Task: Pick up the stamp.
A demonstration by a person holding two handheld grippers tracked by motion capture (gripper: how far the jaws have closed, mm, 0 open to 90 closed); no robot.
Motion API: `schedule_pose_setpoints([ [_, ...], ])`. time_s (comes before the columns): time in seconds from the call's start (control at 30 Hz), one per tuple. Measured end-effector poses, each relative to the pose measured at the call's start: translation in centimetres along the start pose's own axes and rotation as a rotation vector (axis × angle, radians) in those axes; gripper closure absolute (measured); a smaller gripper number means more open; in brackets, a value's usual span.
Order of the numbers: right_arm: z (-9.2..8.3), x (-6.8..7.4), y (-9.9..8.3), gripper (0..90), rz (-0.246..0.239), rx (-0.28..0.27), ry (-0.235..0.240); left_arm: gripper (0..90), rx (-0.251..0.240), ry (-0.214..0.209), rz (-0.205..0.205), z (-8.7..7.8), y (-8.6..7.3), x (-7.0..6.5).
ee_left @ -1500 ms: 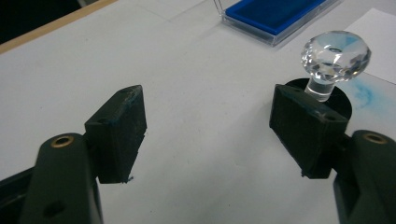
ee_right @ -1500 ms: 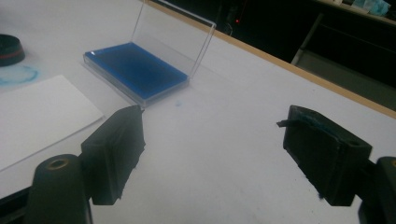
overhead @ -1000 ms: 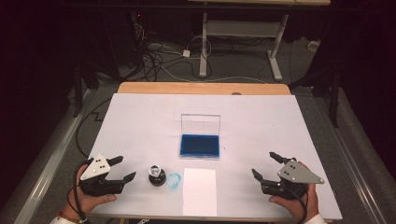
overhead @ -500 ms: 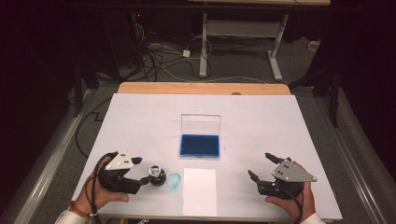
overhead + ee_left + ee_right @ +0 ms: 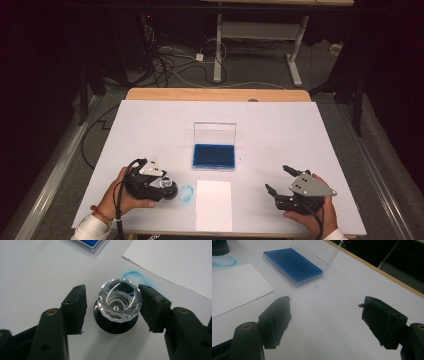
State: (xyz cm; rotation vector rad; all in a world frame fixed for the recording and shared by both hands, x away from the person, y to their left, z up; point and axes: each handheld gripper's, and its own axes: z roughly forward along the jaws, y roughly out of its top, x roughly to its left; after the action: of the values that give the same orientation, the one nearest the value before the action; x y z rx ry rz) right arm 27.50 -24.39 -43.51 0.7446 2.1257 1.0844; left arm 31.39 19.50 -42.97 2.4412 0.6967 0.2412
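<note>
A stamp [image 5: 169,189] with a clear faceted knob [image 5: 119,300] on a black base stands upright on the white table cover. My left gripper [image 5: 162,185] reaches it from the left, and its jaws have just been closing with the knob between them. In the left gripper view [image 5: 112,290] one pad [image 5: 150,305] meets the knob and a gap remains at the other pad [image 5: 76,307]. My right gripper [image 5: 277,179] rests open at the front right, its jaws [image 5: 325,302] having just closed a little with nothing between them.
An open blue ink pad [image 5: 213,156] with a raised clear lid [image 5: 214,133] lies mid-table. A white sheet of paper [image 5: 213,205] lies in front of it. A blue ring smudge [image 5: 186,192] marks the cover between the stamp and the paper.
My left hand has moved right to the stamp, and its jaws now stand around the knob and narrower than before. The right hand has stayed in place.
</note>
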Motion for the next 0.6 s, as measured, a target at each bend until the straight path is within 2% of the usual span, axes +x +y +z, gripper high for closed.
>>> schedule_pose_setpoints([
  [0.13,0.1,0.1,0.03,23.2,-0.003,0.001,-0.001,44.4,-0.004,-0.023,-0.001,0.2,-0.05,0.1],
  [0.33,0.16,0.24,0.07,23.6,-0.011,0.004,0.0,51.8,0.001,-0.029,0.015,0.19,0.06,-0.01],
  [0.6,0.23,0.33,0.04,24.6,-0.015,0.007,0.009,54.2,-0.001,-0.009,0.033,0.27,0.16,-0.3],
])
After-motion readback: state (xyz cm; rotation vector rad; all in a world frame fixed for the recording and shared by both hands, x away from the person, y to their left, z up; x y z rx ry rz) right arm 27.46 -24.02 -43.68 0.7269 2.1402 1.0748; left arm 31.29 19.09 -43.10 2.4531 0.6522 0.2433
